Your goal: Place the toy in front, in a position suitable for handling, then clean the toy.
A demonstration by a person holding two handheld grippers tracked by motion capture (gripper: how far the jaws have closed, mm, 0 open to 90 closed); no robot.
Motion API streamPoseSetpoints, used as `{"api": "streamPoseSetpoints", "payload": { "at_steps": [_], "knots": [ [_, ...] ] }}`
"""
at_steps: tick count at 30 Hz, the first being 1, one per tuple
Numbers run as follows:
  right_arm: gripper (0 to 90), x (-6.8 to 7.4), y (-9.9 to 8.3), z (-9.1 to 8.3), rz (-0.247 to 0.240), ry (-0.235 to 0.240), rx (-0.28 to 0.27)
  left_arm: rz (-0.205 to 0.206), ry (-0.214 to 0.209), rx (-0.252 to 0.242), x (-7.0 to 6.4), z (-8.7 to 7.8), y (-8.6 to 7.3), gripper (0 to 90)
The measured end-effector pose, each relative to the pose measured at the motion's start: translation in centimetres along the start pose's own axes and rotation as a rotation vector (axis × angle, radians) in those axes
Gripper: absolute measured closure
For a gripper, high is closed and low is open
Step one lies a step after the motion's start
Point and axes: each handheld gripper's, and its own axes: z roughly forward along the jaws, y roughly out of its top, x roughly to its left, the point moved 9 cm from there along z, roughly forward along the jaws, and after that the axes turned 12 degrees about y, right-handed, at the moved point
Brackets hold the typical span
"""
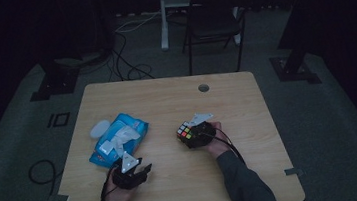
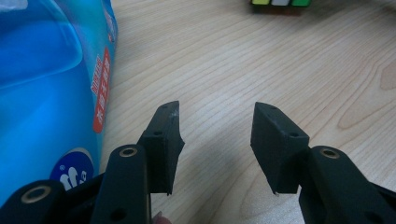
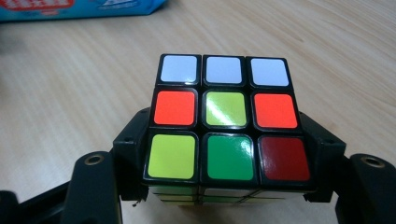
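A scrambled puzzle cube with white, orange, yellow-green, green and dark red stickers sits between the two black jaws of my right gripper, which is shut on its sides. From above, that cube is at the table's middle right, held by my right gripper. My left gripper is open above bare wood, nothing between its fingers. It shows near the front left, just below a blue wet-wipes pack. The pack's blue side lies close to the left jaw.
A small white oval object lies against the pack's far left corner. The wooden table has a cable hole at its back. A dark chair stands beyond the table, with cables on the floor.
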Motion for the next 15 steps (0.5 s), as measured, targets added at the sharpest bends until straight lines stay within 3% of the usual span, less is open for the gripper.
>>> {"api": "streamPoseSetpoints", "payload": {
  "at_steps": [15],
  "knots": [
    [33.7, 2.6, -2.2, -1.3, -0.05, 0.011, 0.0, 0.014, -0.004, 0.0, -0.3, -0.3, 0.1, 53.4]
  ]
}}
